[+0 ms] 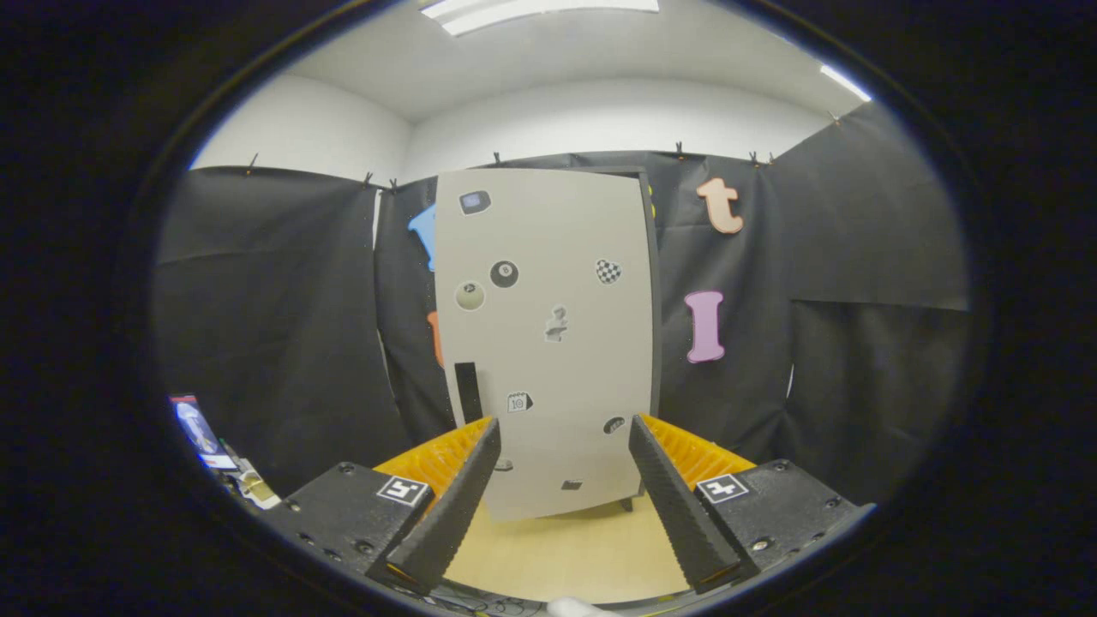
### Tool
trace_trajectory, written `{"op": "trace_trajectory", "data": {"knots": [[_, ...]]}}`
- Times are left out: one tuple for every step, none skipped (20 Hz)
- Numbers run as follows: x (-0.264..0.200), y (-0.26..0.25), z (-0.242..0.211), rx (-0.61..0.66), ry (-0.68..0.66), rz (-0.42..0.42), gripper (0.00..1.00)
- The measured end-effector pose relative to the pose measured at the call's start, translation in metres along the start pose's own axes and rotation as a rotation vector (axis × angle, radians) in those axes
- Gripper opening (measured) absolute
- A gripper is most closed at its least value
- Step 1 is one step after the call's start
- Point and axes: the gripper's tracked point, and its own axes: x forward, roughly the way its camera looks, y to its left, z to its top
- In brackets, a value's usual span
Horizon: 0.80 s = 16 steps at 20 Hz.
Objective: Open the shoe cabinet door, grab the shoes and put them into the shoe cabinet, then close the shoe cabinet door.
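Tall grey flat-panel shoe cabinet door [548, 343], matte and smooth, dotted with small stickers, a narrow black slot handle [467, 390] near its left edge; it stands upright, closed, beyond the fingers on a pale wooden floor [566, 548]. Gripper [566, 488] spread apart, holding nothing: black ribbed wedge fingers [454, 506], orange ridged backing, black marker-tagged blocks. Black cloth wall [274, 326] behind.

The tongs [566, 428] stand spread with nothing between them. Bare surface [566, 548] lies ahead, free up to the cabinet's shut door [548, 343], which blocks the far side.
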Motion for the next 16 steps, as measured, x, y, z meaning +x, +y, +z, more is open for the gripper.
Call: {"op": "trace_trajectory", "data": {"knots": [[-0.001,-0.002,0.0027,0.006,-0.005,-0.001,0.99],[-0.0007,-0.002,0.0033,0.009,-0.007,-0.001,0.99],[-0.0023,-0.0025,0.0038,0.012,-0.007,0.0,0.99],[-0.0021,-0.0035,0.0039,0.013,-0.01,0.0,0.99],[-0.0025,-0.0034,0.0039,0.013,-0.009,0.003,0.99],[-0.0026,-0.0032,0.0034,0.015,-0.007,0.006,0.99],[-0.0027,-0.0026,0.0028,0.016,-0.006,0.01,0.99],[-0.0026,-0.0029,0.0022,0.015,-0.004,0.013,0.99],[-0.0015,-0.0036,0.001,0.013,-0.001,0.013,0.99],[-0.0021,-0.0026,-0.0009,0.011,0.004,0.019,0.99],[-0.0017,-0.0016,-0.0018,0.013,0.007,0.023,0.99],[-0.001,-0.0022,-0.0027,0.013,0.009,0.024,0.99],[0.0,-0.0026,-0.0026,0.014,0.01,0.025,0.99],[0.0008,-0.0037,-0.0025,0.019,0.01,0.025,0.99],[0.0012,-0.004,-0.0019,0.021,0.011,0.026,0.99],[0.0016,-0.0042,-0.0024,0.021,0.013,0.027,0.99]]}}
